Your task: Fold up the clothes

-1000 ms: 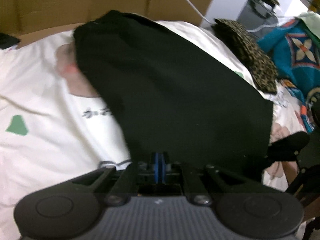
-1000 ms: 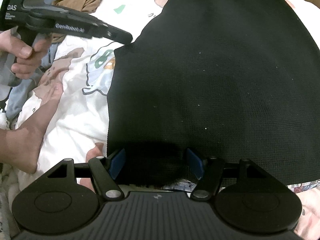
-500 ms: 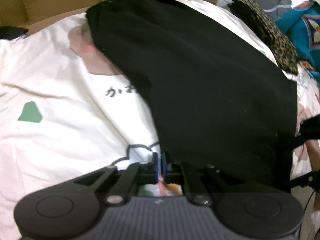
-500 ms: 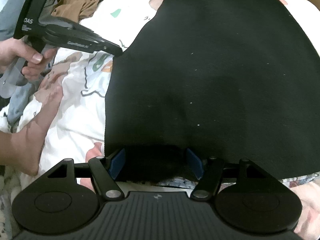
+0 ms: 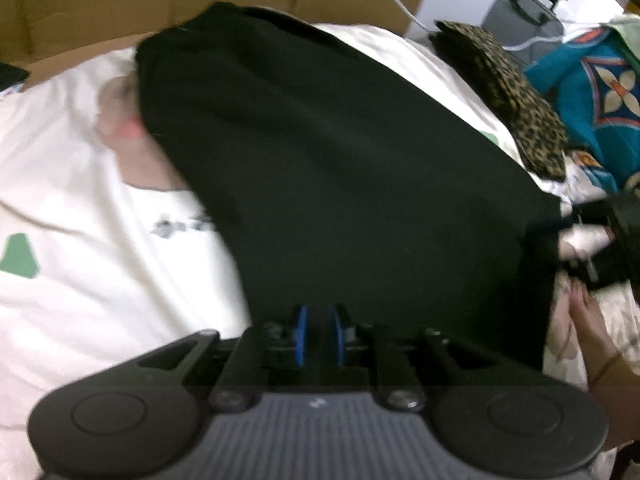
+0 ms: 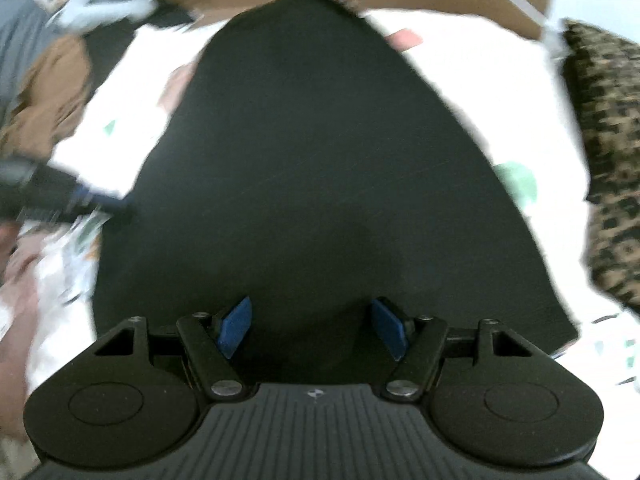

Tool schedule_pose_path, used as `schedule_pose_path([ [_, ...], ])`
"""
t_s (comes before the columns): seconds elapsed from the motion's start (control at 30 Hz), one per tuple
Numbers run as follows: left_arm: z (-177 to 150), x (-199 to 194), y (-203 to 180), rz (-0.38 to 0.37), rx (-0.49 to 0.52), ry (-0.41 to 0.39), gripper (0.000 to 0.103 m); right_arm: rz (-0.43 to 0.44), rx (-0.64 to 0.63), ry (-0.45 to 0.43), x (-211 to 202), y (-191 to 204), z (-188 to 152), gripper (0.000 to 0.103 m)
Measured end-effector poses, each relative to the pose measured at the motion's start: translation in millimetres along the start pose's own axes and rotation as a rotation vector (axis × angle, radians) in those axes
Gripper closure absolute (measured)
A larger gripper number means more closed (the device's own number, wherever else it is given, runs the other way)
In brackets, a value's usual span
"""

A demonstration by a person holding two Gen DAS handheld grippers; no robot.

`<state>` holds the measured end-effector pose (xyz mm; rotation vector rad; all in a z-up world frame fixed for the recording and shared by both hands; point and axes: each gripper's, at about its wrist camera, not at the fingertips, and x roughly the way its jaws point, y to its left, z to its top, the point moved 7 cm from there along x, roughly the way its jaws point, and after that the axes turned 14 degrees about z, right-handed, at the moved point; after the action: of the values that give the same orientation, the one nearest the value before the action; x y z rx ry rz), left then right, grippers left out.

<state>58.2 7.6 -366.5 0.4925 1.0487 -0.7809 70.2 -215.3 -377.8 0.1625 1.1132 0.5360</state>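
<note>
Opening, the left gripper shows a narrow gap between its blue pads, nothing pinched, over the near edge of the black cloth. Right gripper stands wide apart above the cloth, which spreads toward 12 o'clock across the white sheet.

The garment lies on the sheet; a spotted cloth lies right; cardboard stands behind.

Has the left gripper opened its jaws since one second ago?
Yes. The left gripper had its blue pads pressed together; now they stand slightly apart and are opening, over the near edge of the black garment on the white sheet.
</note>
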Motion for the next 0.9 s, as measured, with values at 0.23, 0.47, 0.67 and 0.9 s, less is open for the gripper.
schedule_pose_path([
  [0.23, -8, 5, -31, -0.082, 0.082, 0.038, 0.087, -0.128, 0.003, -0.038, -15, -53, 4, 0.031],
  [0.47, -37, 7, -41, -0.104, 0.166, 0.089, 0.087, -0.181, 0.032, 0.02, -22, -89, -19, 0.031],
  [0.67, -30, 10, -54, -0.066, 0.23, 0.177, 0.087, -0.143, 0.051, -0.019, -34, -96, -21, 0.031],
  [0.9, -40, 3, -49, 0.032, 0.229, 0.343, 0.087, -0.094, 0.129, -0.152, -56, -113, -11, 0.031],
])
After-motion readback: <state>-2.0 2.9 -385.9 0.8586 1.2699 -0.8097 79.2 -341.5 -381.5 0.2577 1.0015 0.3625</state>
